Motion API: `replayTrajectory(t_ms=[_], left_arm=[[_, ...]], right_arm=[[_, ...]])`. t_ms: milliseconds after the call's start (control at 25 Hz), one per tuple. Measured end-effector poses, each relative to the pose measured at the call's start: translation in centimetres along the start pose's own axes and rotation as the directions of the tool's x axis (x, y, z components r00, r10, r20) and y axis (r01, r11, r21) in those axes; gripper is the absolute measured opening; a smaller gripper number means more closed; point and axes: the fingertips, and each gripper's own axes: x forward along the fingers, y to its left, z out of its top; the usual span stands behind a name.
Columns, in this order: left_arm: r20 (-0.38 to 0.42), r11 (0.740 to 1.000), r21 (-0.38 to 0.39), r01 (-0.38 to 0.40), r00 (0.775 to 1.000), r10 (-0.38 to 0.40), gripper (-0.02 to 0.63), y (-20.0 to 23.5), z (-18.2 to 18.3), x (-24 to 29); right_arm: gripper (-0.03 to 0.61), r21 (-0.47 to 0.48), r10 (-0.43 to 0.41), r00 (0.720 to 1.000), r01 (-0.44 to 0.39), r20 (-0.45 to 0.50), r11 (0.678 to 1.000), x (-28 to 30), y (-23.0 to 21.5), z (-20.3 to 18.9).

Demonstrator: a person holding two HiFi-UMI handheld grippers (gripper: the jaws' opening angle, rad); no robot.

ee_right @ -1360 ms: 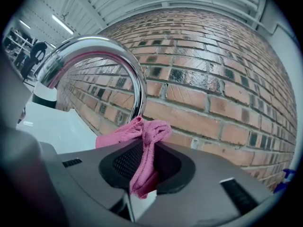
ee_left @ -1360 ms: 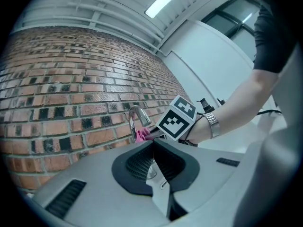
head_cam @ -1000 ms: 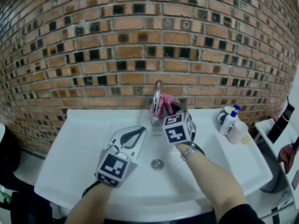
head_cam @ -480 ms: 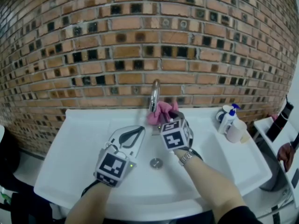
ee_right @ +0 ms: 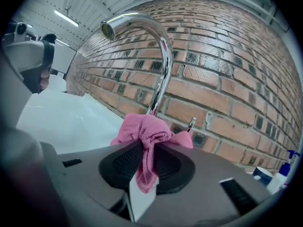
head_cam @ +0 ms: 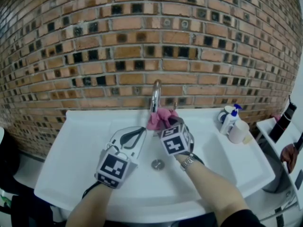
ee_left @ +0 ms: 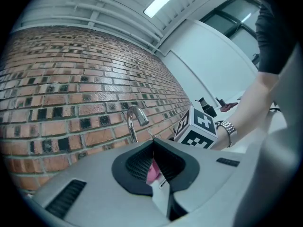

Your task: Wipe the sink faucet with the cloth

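The white sink (head_cam: pixel 80 145) lies below the faucet (ee_right: pixel 163 60), its drain (head_cam: pixel 157 164) straight in front of the spout. To the faucet's right, on the sink's surface, a white pump bottle (head_cam: pixel 230 121) stands beside a pale cup (head_cam: pixel 238 133). Their print is too small to read. The right claw (ee_right: pixel 147 150) pinches the bunched pink cloth (ee_right: pixel 144 131), which touches the faucet's stem near its base. The left claw (ee_left: pixel 153 145), jaws closed together and holding nothing, hangs in front of the faucet, slightly left.

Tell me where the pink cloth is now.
The cloth is pinched in the right gripper's tongs at the faucet's base, mid-back of the sink in the head view.
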Motion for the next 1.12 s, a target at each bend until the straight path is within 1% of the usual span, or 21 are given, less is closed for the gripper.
replayTrajectory(t_ms=[80,280,440,600,680,800,1000,1120], left_arm=[[-0.003,1.0,0.001,0.001,1.0,-0.001,0.009,-0.1,0.0,0.0],[-0.002,1.0,0.009,0.002,1.0,-0.002,0.009,-0.1,0.0,0.0],[-0.007,0.999,0.032,0.02,1.0,-0.019,0.009,-0.2,-0.3,0.1],[-0.01,1.0,0.008,0.009,1.0,-0.009,0.009,-0.3,-0.1,0.0],[-0.009,1.0,0.021,0.017,1.0,-0.017,0.009,-0.3,-0.2,0.1],[-0.011,1.0,0.025,0.019,1.0,-0.019,0.009,-0.3,-0.4,0.1],[-0.015,1.0,0.001,0.011,1.0,-0.011,0.009,-0.4,-0.2,0.0],[-0.016,1.0,0.003,0.013,1.0,-0.013,0.009,-0.5,-0.3,0.1]], right_arm=[[0.077,0.003,0.001,1.0,-0.001,-0.016,1.0,0.1,0.1,-0.8],[0.077,-0.014,0.028,0.999,-0.029,-0.037,0.999,0.3,0.9,-1.3],[0.075,-0.019,0.05,0.996,-0.052,-0.069,0.998,0.3,1.3,-2.2],[0.075,-0.029,0.059,0.992,-0.062,-0.107,0.998,0.3,1.1,-3.4],[0.075,-0.031,0.065,0.991,-0.069,-0.113,0.997,0.1,1.0,-3.6],[0.075,-0.032,0.062,0.991,-0.066,-0.122,0.997,-0.1,0.5,-3.9],[0.075,-0.034,0.048,0.989,-0.054,-0.139,0.998,-0.6,-0.5,-4.2],[0.075,-0.029,0.03,0.989,-0.034,-0.146,0.999,-0.8,-1.6,-4.7]])
